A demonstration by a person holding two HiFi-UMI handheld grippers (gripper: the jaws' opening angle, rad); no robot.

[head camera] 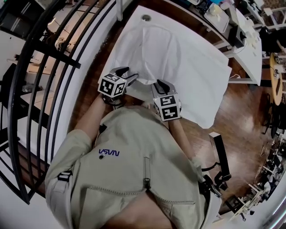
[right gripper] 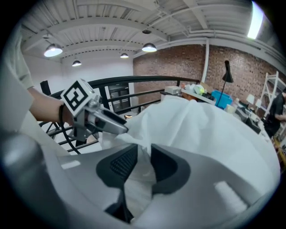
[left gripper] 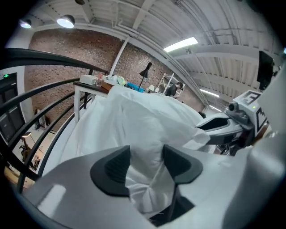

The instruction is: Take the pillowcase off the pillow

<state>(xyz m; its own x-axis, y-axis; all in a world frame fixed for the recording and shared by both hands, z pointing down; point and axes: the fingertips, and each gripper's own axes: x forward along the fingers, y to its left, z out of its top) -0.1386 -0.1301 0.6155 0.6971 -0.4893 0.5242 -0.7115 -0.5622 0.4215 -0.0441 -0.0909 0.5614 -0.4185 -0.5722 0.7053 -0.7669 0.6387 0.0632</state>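
A beige jacket (head camera: 134,170) is seen nearest in the head view, with both forearms stretched forward from it. The left gripper (head camera: 130,74) and the right gripper (head camera: 160,85) are held side by side at the near edge of the white pillowcase (head camera: 178,62), each pointed down and away from the person.

In the left gripper view the fingers (left gripper: 114,170) are set well apart. A bunched fold of the pillowcase (left gripper: 143,129) lies between them and is not pinched. In the right gripper view the fingers (right gripper: 123,163) are set only slightly apart. A fold of the cloth is passed through the narrow gap, and no clamping is seen there either. The tips of the two grippers are held close together over the same crumpled edge.

Beyond them the pillowcase is spread across the white bench (head camera: 154,13) and covers most of it. The pillow inside cannot be told apart from its cover. A black railing (head camera: 40,67) is curved along the left of the bench, and a wooden floor (head camera: 241,107) is shown to its right. Farther off a cluttered second bench (head camera: 243,33) is seen. A brick wall (left gripper: 58,53) is made out at the back.
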